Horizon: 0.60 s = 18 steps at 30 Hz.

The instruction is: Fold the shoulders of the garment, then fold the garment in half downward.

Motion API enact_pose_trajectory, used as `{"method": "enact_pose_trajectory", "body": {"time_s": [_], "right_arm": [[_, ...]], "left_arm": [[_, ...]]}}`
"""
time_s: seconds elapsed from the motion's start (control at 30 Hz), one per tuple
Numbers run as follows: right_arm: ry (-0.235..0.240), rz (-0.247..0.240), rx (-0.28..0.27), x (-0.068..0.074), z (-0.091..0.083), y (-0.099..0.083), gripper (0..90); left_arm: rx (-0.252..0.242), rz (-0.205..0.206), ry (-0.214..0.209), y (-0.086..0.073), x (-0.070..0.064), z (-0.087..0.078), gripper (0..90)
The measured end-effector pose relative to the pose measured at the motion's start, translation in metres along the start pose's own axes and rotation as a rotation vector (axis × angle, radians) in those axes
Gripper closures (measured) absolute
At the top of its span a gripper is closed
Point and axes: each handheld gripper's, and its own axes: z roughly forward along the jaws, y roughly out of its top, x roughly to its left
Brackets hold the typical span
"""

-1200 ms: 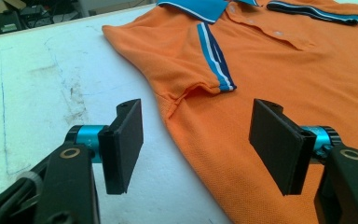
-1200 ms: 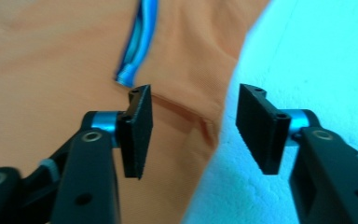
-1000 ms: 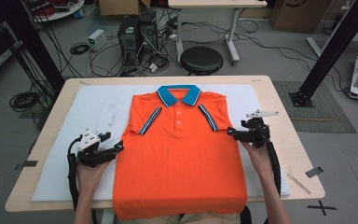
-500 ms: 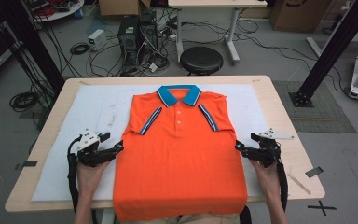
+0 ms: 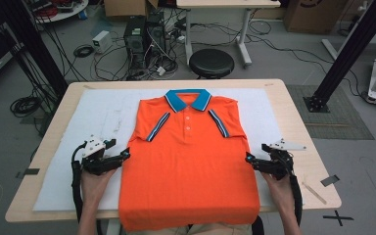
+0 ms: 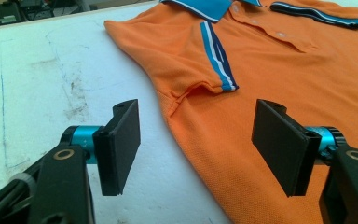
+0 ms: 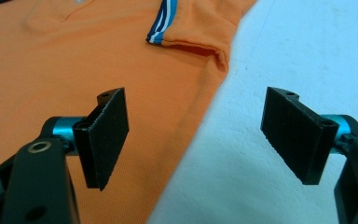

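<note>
An orange polo shirt (image 5: 188, 164) with a blue collar (image 5: 188, 99) lies flat, face up, on a white mat (image 5: 103, 117); its hem hangs over the table's near edge. My left gripper (image 5: 126, 154) stands open at the shirt's left side edge, just below the striped sleeve cuff (image 6: 219, 60); its jaws straddle that edge (image 6: 193, 144). My right gripper (image 5: 248, 158) is open at the shirt's right side edge, with the edge (image 7: 200, 126) running between its jaws and the right sleeve cuff (image 7: 163, 28) beyond. Nothing is held in either.
The wooden table (image 5: 308, 147) carries the white mat. A flat wooden stick (image 5: 314, 189) lies near the right front corner. Behind the table stand a black stool (image 5: 211, 62), computer cases (image 5: 144, 34) and loose cables on the floor.
My right gripper has drawn back toward me along the shirt's right edge, from beside the sleeve to lower on the side. The left gripper has barely moved.
</note>
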Motion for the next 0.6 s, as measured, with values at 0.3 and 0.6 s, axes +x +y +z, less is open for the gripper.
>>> {"method": "enact_pose_trajectory", "body": {"time_s": [0.3, 0.6], "right_arm": [[0.008, -0.006, -0.011, 0.0021, -0.002, 0.0006, 23.8], [0.025, -0.025, 0.002, 0.0085, -0.0064, -0.0022, 24.8]], "left_arm": [[0.0, -0.006, -0.005, 0.0, 0.0009, -0.0001, 32.6], [0.022, 0.0, -0.008, -0.0003, -0.0064, -0.0063, 32.6]]}}
